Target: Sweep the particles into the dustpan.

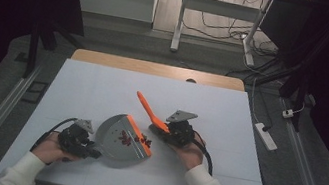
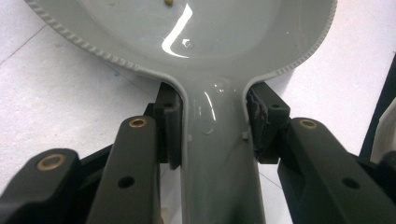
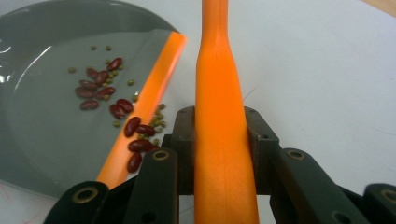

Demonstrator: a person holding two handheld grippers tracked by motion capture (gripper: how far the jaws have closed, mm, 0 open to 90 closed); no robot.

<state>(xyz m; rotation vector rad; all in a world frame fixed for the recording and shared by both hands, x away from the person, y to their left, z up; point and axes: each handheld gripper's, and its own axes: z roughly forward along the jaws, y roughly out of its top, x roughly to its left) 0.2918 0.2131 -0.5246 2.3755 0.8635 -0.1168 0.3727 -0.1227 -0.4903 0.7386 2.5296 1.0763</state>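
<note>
Two grippers: both are engaged, one on each tool of a dustpan-and-brush set on the white table (image 1: 101, 92)
Left gripper (image 1: 90, 151): closed on the grey handle of the dustpan (image 1: 116, 140); in the left gripper view the pads (image 2: 169, 130) are seen pressed against both sides of the handle (image 2: 219, 154); the pan is held flat on the table
Right gripper (image 1: 166, 129): closed on the orange brush handle (image 3: 219, 121); the handle is seen running up between the jaws and pointing away across the table
Load: red beans (image 3: 100, 88) and small green beans (image 3: 130, 83) are seen lying in the pan; several beans (image 3: 140, 145) lie at and on the orange lip (image 3: 154, 88); whether any rest on the table itself cannot be told
Step in hand: judged to be sweeping of the beans into the pan, with most already collected
Next move: the brush is judged to need drawing across the lip towards the pan's back wall; the pan is to be kept pressed flat so that nothing slips beneath the lip; a light stroke is advised, since beans roll readily
</note>
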